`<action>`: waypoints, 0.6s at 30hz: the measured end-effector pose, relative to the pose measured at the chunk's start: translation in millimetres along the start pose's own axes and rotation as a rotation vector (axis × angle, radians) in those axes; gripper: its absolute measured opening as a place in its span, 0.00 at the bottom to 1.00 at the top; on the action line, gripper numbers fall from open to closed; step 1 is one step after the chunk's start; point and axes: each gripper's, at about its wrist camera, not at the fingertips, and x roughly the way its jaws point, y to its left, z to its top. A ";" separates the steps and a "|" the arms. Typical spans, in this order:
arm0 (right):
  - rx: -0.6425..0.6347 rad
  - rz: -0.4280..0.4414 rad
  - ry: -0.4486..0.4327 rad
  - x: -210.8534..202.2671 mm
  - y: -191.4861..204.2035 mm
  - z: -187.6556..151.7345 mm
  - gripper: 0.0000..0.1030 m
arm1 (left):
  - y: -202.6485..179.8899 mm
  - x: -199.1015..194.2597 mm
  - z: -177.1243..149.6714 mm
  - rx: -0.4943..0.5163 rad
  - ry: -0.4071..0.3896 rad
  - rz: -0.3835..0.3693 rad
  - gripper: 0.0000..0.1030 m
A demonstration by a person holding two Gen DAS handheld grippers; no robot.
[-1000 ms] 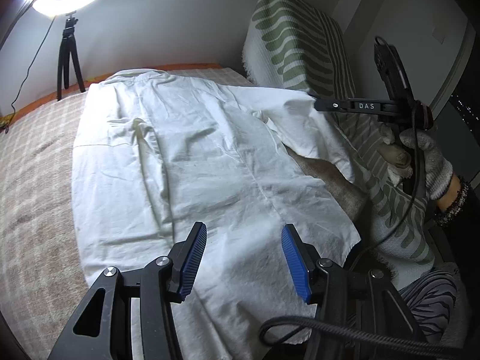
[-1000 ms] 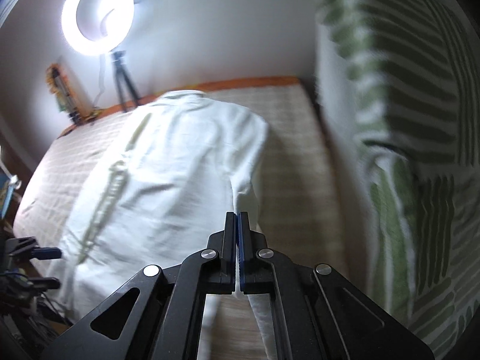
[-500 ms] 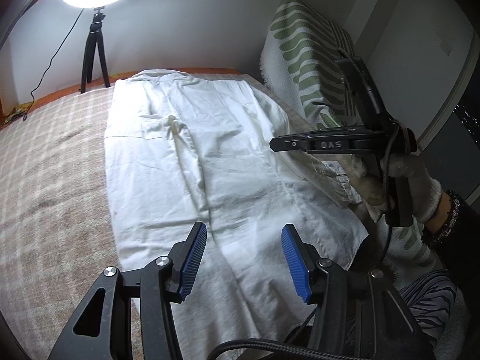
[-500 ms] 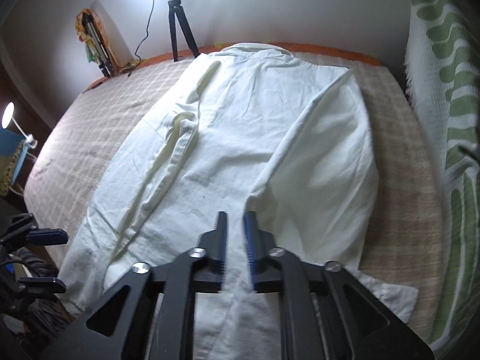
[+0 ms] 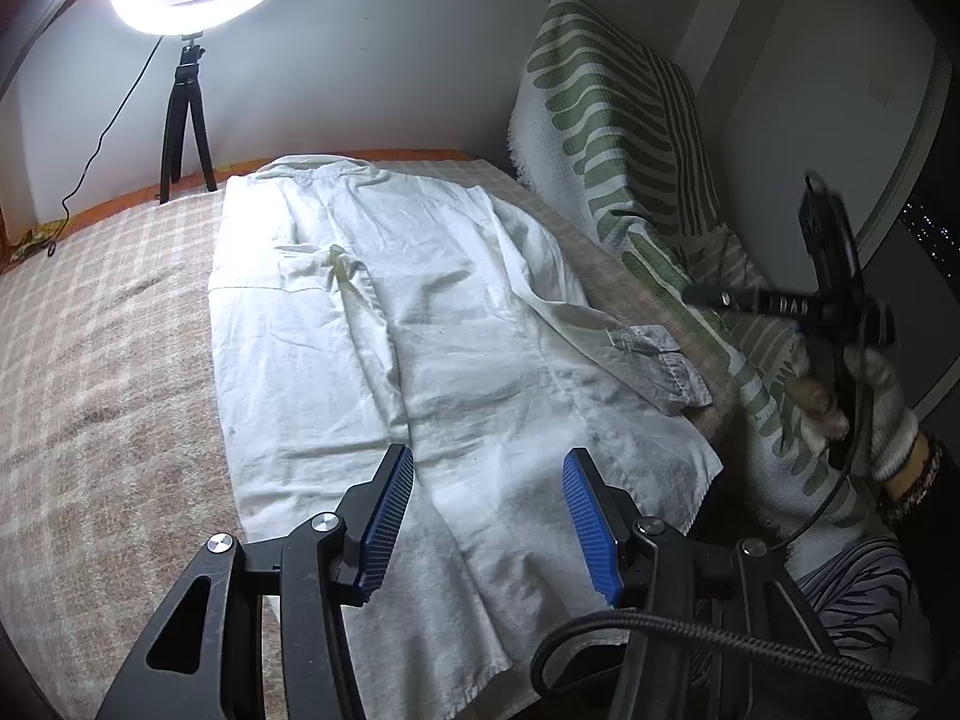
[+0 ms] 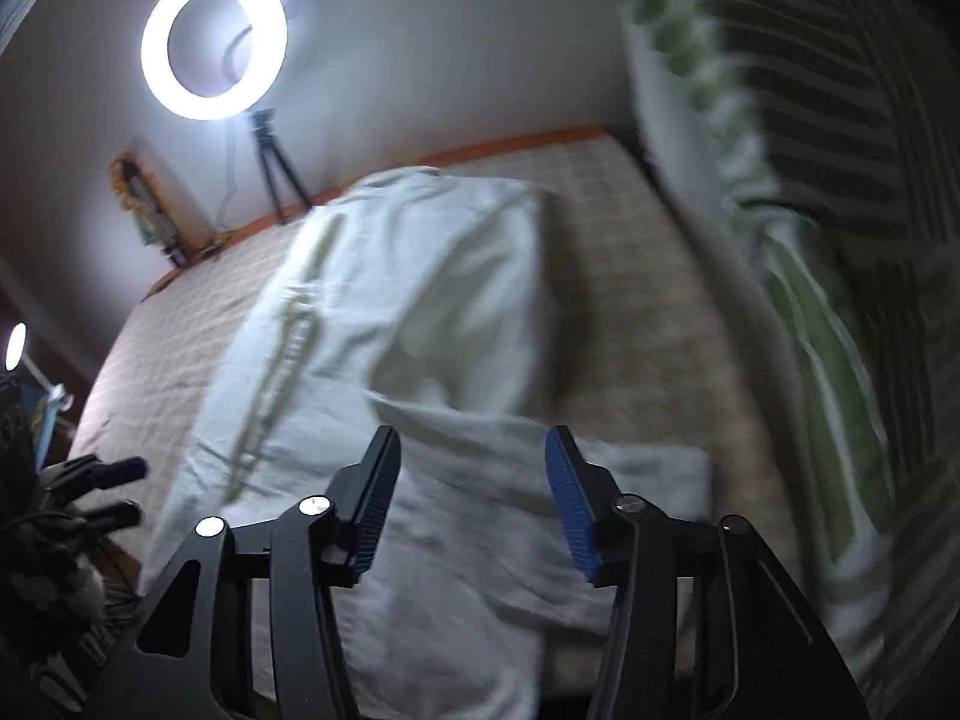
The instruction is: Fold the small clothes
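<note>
A white long-sleeved shirt [image 5: 420, 324] lies spread on the checked bed cover [image 5: 102, 360], its collar toward the far wall. One sleeve is folded in over the body, and its grey cuff [image 5: 666, 360] rests near the bed's right edge. My left gripper [image 5: 489, 516] hovers open above the shirt's near hem with nothing between its blue pads. In the blurred right wrist view the shirt [image 6: 408, 312] fills the middle. My right gripper [image 6: 471, 498] hangs above the hem with its jaws opening and nothing between them. In the left wrist view a gloved hand [image 5: 870, 396] holds that right gripper [image 5: 696, 294] off the bed's right side.
A green-and-white patterned blanket [image 5: 624, 138] covers a tall block along the bed's right side. A lit ring light on a black tripod [image 5: 186, 114] stands at the far left by the wall. Striped fabric [image 5: 864, 594] shows at the near right. A small lamp [image 6: 15, 348] glows at the left.
The right gripper let go of the sleeve, which now lies folded over the shirt. Its jaws went from shut to apart. It pulled back to the right, off the bed. The left gripper stayed open.
</note>
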 end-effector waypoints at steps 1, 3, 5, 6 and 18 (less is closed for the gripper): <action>0.018 -0.044 0.004 -1.2 -11.6 -6.2 0.58 | -1.4 0.7 -0.3 0.000 0.002 -0.002 0.51; 0.048 -0.132 0.020 -0.1 -33.7 -16.8 0.59 | -5.1 3.0 -0.9 0.006 0.007 -0.003 0.51; 0.104 -0.162 0.042 5.3 -56.3 -24.8 0.59 | -9.0 5.5 -1.8 0.013 0.012 -0.004 0.51; 0.132 -0.159 0.050 7.6 -66.6 -27.6 0.59 | -10.4 7.1 -2.0 0.014 0.016 -0.005 0.51; 0.130 -0.145 0.141 48.0 -74.1 -41.6 0.26 | -17.0 15.6 -0.6 0.012 0.020 0.002 0.51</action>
